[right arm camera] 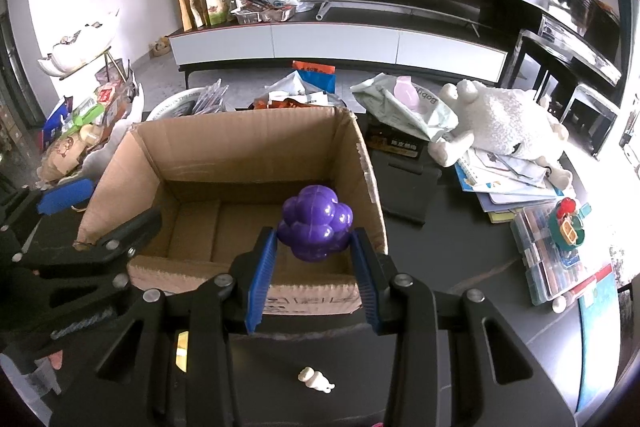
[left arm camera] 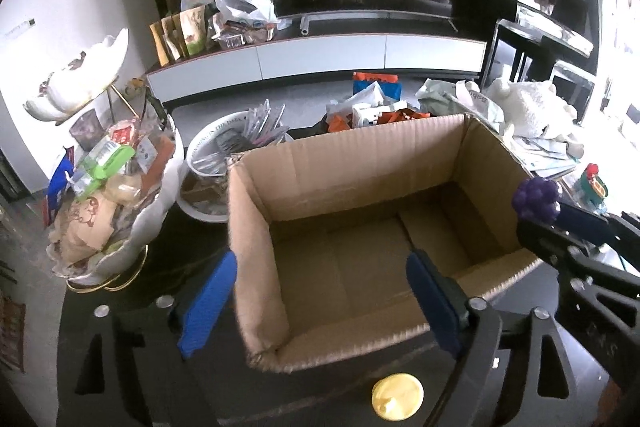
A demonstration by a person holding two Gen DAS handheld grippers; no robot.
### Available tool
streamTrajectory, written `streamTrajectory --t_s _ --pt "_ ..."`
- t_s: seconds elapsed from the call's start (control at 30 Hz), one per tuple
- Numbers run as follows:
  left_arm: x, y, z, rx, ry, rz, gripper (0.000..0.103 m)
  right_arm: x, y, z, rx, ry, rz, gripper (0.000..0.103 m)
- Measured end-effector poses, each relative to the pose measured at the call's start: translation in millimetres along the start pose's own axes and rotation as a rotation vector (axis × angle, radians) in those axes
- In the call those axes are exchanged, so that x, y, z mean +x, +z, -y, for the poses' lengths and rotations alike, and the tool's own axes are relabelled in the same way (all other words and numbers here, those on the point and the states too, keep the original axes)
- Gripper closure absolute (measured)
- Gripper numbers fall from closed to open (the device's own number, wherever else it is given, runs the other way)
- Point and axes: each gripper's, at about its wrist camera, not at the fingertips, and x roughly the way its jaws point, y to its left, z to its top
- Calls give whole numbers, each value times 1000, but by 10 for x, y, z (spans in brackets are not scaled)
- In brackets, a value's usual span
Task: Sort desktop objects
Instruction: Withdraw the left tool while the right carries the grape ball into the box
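Right gripper (right arm camera: 314,247) pinches the purple grape toy (right arm camera: 315,223) over the cardboard box (right arm camera: 256,147), release looks next; left gripper (left arm camera: 320,303) fingers spread, empty.

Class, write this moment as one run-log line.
right gripper: shut on grape toy | position: over box | left gripper: open | box: looks empty

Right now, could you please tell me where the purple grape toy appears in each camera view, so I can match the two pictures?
Left wrist view: the purple grape toy sits at the right edge, held up by the right tool beside the box's right wall.
Right wrist view: it is near centre, clamped by the right tool over the box's near right corner.
Shared landmark: the open cardboard box.
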Motion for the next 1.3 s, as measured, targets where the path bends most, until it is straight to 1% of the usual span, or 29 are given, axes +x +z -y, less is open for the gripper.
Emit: streamTrajectory --t_s 0.07,0.17,0.2,0.3,0.43,0.63,0.77,1.0,1.3 --pt "-55 -29 -34 -7 -2 8 12 -9 -2 -10 0 2 0 68" --pt "-136 -77 -94 -23 -9 19 4 -24 -5 -18 -2 2 2 68" --pt "-155 -99 -127 -38 -18 19 3 -29 -6 -20 -2 2 2 68" --pt "-193 -174 -186 -59 -23 10 2 -30 -7 -27 -2 2 1 68" --pt "-234 -287 -229 -61 -25 -2 2 -26 -8 -43 -1 3 -1 68" --pt "-395 -400 -309 -74 9 33 2 -35 -10 -83 -5 6 -2 68" --pt "-453 -417 -351 -80 4 37 2 -40 -7 -108 -7 4 -2 68" --pt "-468 -446 -309 -55 0 34 2 -6 21 -163 -15 -1 -5 68" --pt "-460 -491 -266 -27 3 38 2 219 110 -226 -26 -19 -39 68"
